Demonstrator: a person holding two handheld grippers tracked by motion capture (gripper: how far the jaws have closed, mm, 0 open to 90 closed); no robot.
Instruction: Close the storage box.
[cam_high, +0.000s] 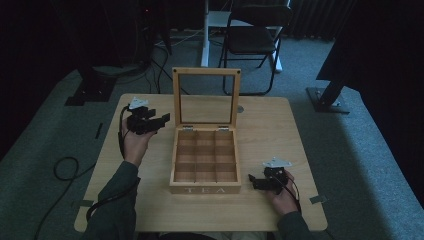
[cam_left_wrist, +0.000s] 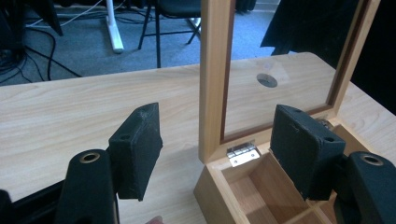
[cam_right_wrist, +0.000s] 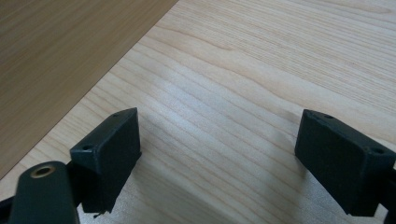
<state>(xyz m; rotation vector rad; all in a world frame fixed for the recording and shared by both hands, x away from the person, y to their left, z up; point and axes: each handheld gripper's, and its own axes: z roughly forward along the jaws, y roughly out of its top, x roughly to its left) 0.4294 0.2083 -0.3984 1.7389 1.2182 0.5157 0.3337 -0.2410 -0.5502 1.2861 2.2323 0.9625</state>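
Tea box (cam_left_wrist: 261, 182) cut off at bottom edge in left gripper view — lid (cam_left_wrist: 212, 79) top cropped too; compartment contents too dim to tell in high view.

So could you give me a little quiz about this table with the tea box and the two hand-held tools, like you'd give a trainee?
1. True or false: the lid of the tea box stands open and upright.
2. Which tool is nearer the lid's hinges: A) the left tool, B) the right tool?
3. Fill in: the box compartments look ____.

Key:
1. True; the glass-paned lid stands up at the back of the box.
2. A; the left tool sits beside the lid, with its jaws either side of the lid's frame edge in the left gripper view. The right tool is open near the box's front right corner.
3. Empty.
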